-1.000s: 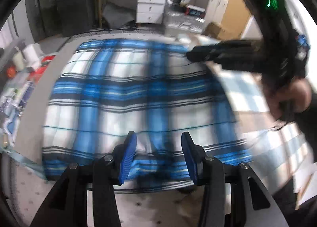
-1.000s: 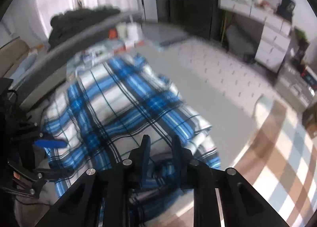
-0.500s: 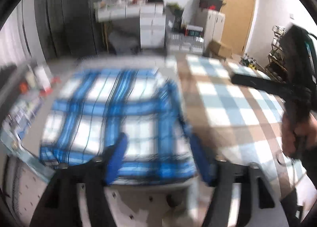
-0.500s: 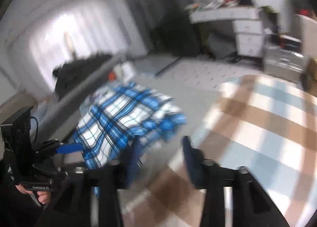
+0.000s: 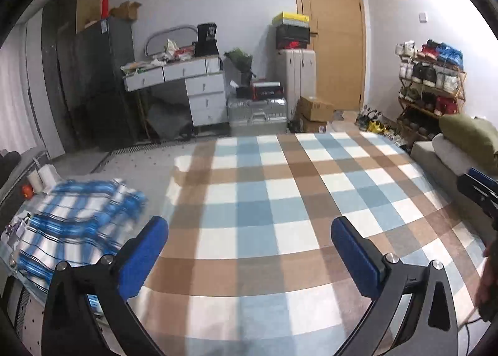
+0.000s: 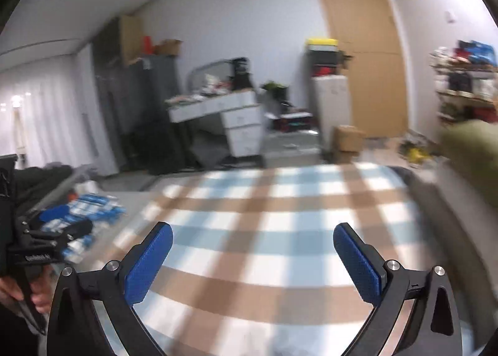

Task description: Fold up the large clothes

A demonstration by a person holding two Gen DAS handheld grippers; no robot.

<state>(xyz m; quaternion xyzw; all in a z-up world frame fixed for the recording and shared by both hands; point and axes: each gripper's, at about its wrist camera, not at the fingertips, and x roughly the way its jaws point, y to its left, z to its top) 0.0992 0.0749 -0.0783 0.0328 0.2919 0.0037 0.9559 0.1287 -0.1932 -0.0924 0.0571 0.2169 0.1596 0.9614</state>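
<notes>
blue plaid garment (image 5: pixel 77 225) folded, left of both jaws | jaws opening, nothing between

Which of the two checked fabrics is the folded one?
The blue-and-white plaid garment, lying as a compact folded bundle at the far left. The brown, pale-blue and white checked blanket lies spread flat under both sets of jaws, which are opening with nothing between them.

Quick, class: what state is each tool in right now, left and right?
Left tool: jaws opening wide, nothing between them.
Right tool: jaws opening wide, nothing between them.
</notes>
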